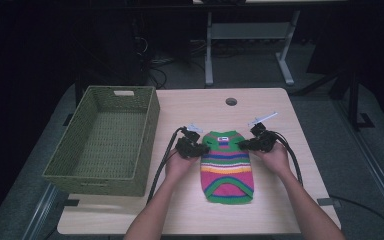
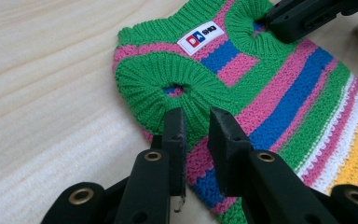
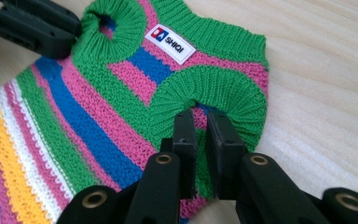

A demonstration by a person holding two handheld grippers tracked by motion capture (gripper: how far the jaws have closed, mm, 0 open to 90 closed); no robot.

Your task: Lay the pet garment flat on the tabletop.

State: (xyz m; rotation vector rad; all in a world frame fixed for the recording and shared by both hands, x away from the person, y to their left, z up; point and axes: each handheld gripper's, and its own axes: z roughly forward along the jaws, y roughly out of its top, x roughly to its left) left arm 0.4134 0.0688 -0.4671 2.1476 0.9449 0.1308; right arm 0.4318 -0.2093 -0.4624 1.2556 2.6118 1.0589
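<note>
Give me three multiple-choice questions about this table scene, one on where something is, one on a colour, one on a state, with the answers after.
1. Where does the woven basket stand relative to the striped sweater?
A. To its left on the table
B. To its right on the table
C. On top of it

2. What colour is the ribbed trim around the sweater's armholes?
A. Yellow
B. Green
C. White

3. How does the right gripper stand?
A. Wide open above the basket
B. Lying loose on the table
C. Its jaws pinching the green armhole rib

Answers:
1. A, in the high view the basket sits at the table's left side, the sweater lies right of it.
2. B, both gripper views show green ribbing ringing each armhole.
3. C, the right gripper view shows the jaws nearly together with the green rib caught between them.
</note>
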